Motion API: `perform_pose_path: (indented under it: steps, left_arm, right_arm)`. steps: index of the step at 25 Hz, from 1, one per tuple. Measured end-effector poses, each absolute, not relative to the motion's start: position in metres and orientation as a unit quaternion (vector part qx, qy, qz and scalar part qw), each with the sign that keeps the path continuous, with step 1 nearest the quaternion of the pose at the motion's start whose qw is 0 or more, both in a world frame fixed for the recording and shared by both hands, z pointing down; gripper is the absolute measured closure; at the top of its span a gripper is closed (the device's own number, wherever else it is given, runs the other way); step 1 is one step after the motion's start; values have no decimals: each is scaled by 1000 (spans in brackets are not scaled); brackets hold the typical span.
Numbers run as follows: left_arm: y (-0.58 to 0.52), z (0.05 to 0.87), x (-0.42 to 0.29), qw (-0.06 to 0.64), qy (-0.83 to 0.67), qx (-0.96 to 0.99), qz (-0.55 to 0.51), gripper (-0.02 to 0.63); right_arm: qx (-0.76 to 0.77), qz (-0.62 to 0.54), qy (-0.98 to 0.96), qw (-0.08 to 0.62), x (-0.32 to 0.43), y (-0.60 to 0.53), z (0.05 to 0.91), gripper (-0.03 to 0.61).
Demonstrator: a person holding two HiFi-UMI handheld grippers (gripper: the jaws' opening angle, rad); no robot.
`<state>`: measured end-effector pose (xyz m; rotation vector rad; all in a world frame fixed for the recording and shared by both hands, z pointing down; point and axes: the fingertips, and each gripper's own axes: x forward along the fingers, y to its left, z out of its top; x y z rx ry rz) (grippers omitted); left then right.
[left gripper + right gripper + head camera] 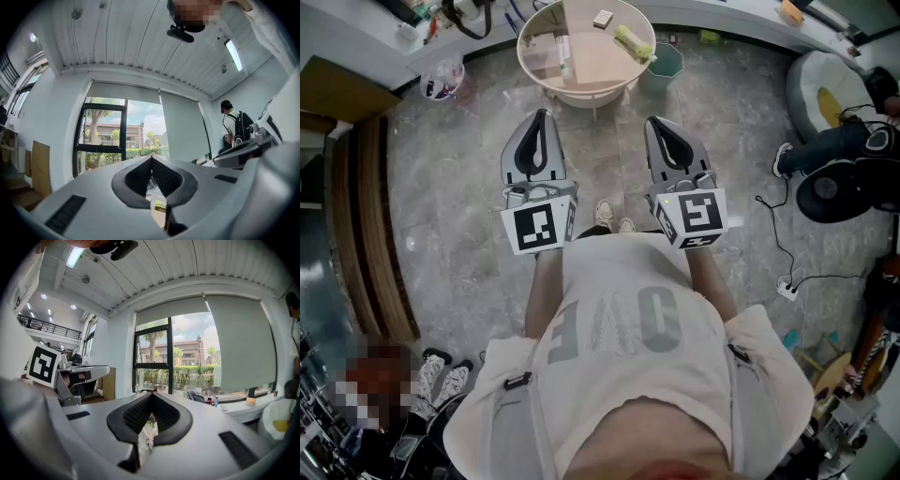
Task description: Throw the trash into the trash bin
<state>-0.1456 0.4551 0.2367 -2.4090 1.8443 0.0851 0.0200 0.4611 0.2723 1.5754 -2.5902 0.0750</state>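
Note:
A round pale table (542, 75) stands ahead of me with a yellow-green crumpled piece of trash (634, 42), a small box (602, 19) and a clear bottle (565, 54) on it. A teal trash bin (666, 67) sits on the floor at the table's right side. My left gripper (542, 114) and right gripper (659, 122) are held side by side over the floor, short of the table, both pointing at it. Each is shut with nothing in it. In the left gripper view (151, 159) and the right gripper view (151, 394) the jaw tips meet.
A white basket with a bag (442, 78) stands at the far left near a counter. Wooden slats (370, 234) run along the left. On the right are a seated person (834, 145), a white beanbag (814, 89) and a power strip with its cable (787, 289).

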Motion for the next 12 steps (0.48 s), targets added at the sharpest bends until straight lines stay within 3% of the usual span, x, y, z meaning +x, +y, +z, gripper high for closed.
perform_pose_path:
  steps: [12]
  left_arm:
    - [448,238,-169,47,617,-784,45,601]
  right_arm:
    - [517,6,-854,64,12,452,270,565]
